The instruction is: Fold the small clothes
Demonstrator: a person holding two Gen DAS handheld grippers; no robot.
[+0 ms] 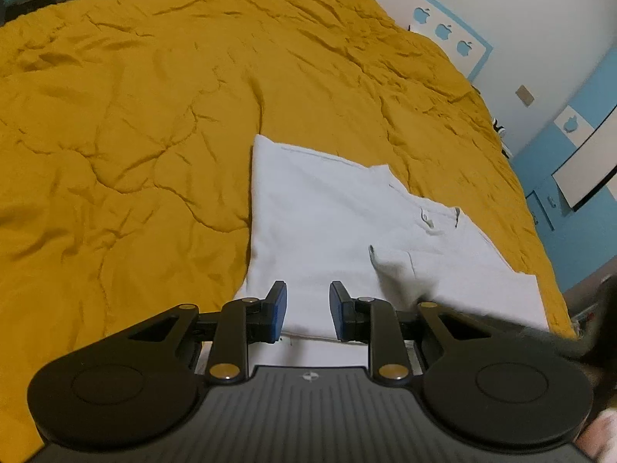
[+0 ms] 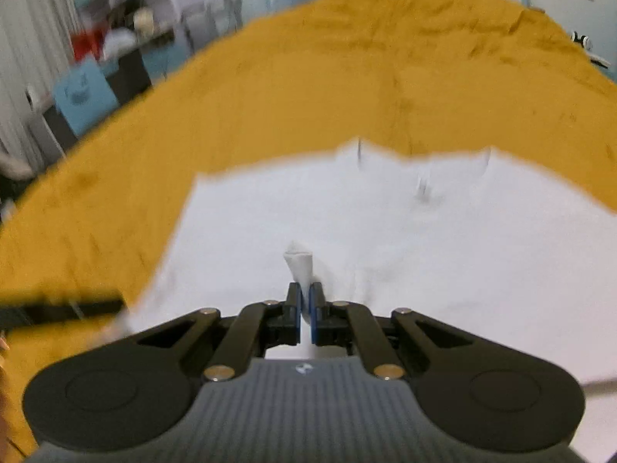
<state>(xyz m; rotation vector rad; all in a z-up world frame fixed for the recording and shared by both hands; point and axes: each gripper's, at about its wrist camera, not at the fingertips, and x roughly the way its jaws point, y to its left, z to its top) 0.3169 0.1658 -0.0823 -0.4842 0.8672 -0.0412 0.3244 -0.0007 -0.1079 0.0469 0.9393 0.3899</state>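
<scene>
A small white garment (image 1: pixel 331 231) lies flat on the mustard-yellow bedspread (image 1: pixel 135 115), with a collar or placket detail (image 1: pixel 435 218) toward its right. My left gripper (image 1: pixel 307 310) is open and empty, just above the garment's near edge. In the right wrist view, blurred by motion, my right gripper (image 2: pixel 305 308) is shut on a pinched fold of the white garment (image 2: pixel 385 223), and a peak of cloth (image 2: pixel 299 266) rises out between the jaws. The right gripper appears as a dark blur at the right edge of the left wrist view (image 1: pixel 547 337).
The yellow bedspread (image 2: pixel 270 96) covers the whole bed around the garment. A white and blue wall with apple cut-outs (image 1: pixel 443 31) runs along the bed's right side. Furniture and clutter (image 2: pixel 115 38) stand beyond the bed's far left edge.
</scene>
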